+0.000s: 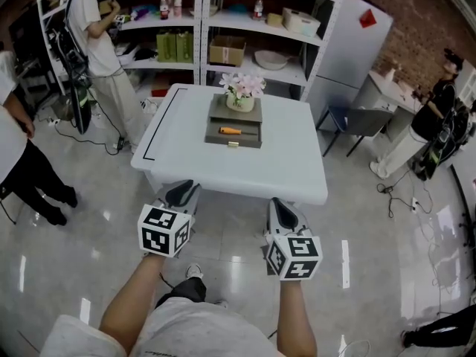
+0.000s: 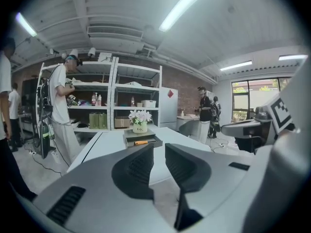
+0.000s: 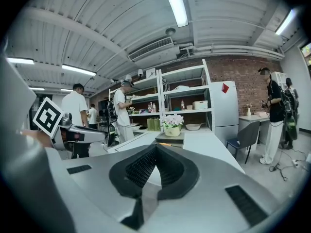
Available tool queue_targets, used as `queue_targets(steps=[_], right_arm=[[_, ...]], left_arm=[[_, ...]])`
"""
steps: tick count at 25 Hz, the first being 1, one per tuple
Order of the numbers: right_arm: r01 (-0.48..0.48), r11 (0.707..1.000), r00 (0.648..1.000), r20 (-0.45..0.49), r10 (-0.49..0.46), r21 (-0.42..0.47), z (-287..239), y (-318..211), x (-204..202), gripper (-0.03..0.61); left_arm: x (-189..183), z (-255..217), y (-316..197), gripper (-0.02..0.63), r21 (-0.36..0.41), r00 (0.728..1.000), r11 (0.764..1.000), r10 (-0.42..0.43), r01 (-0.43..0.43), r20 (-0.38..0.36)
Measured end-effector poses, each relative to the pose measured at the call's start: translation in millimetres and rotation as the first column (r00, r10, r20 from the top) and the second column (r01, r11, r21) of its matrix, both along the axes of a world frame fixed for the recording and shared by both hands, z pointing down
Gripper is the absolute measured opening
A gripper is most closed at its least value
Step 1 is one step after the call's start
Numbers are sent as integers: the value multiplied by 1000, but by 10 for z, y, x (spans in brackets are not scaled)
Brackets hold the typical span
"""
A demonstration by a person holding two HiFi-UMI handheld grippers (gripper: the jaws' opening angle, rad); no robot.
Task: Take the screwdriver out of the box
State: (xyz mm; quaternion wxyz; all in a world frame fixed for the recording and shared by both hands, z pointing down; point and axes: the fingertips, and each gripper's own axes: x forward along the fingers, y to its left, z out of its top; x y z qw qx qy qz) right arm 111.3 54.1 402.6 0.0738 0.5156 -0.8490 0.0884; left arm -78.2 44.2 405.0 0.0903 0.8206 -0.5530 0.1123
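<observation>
An orange-handled screwdriver (image 1: 230, 131) lies in the open drawer of a low grey box (image 1: 223, 111) in the middle of a white table (image 1: 178, 143). A pot of pink flowers (image 1: 242, 93) stands on top of the box. Both grippers hover over the floor short of the table's near edge, well away from the box. My left gripper (image 1: 184, 190) is open with a narrow gap and nothing in it (image 2: 159, 149). My right gripper (image 1: 282, 207) is shut and empty, its tips meeting (image 3: 156, 147). Past the jaws of each gripper I see the screwdriver (image 2: 141, 142) (image 3: 165, 144).
White shelves (image 1: 201, 21) and a fridge (image 1: 357, 43) stand behind the table. A person (image 1: 97, 36) stands at the shelves, another (image 1: 22, 162) at the left edge, a third (image 1: 435, 121) at right. A grey chair (image 1: 364, 121) sits right of the table. Cables lie on the floor.
</observation>
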Motion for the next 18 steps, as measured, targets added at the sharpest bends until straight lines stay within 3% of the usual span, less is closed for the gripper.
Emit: queue_targets(steps=[18], right_arm=[[-44,998,999,-23,43,-51,225,-1145,-60,6]], left_arm=[[-37,264,-1259,132,-45,998,997,59,-61,-25]])
